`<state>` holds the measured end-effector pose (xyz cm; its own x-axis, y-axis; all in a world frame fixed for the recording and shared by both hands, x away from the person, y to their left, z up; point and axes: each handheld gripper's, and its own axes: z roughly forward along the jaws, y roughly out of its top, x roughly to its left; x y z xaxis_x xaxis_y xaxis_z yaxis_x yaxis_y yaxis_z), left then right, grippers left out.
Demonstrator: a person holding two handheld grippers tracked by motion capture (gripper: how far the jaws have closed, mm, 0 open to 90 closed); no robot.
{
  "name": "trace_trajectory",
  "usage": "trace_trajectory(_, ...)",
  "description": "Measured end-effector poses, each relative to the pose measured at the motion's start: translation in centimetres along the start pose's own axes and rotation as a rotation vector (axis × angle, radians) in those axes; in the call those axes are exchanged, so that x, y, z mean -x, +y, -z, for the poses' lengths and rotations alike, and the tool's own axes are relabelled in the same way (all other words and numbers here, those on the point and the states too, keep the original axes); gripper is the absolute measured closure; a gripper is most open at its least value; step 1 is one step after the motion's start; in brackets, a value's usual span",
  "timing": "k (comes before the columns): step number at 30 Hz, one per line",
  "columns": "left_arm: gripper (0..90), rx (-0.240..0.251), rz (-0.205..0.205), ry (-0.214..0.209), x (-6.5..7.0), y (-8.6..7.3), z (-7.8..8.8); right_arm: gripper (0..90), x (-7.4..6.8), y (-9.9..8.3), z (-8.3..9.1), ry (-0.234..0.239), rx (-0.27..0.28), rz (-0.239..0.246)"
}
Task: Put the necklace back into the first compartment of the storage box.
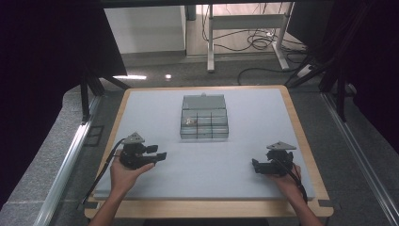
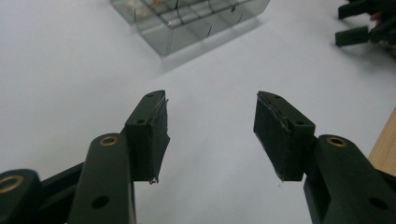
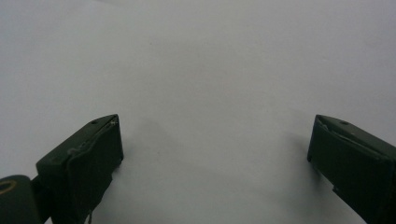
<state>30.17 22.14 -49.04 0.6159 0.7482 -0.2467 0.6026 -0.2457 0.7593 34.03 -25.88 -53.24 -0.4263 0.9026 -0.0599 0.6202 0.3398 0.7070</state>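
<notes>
Both your grippers rest low on the tabletop [image 1: 244, 160], holding nothing.
Left gripper [image 1: 160, 156] jaws stand parted, right gripper [image 1: 254, 165] jaws wide; the clear compartment box [image 1: 204, 123] sits mid-table, well apart from both.

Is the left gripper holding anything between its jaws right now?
No, the left gripper stands open over the bare mat.

Grey mat [image 1: 244, 155], wooden table edge [image 1: 301, 136]
</notes>
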Motion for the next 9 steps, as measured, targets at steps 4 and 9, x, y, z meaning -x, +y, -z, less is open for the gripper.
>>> trace_trajectory(4,43.8,0.006,0.023,0.004,-0.30,-0.44,0.65,3.0,0.00,0.02,-0.01,0.000,-0.001,0.000)
trace_trajectory(9,43.0,0.035,0.054,0.000,-0.39,-0.34,1.14,3.0,0.02,0.01,-0.01,0.001,0.000,-0.001)
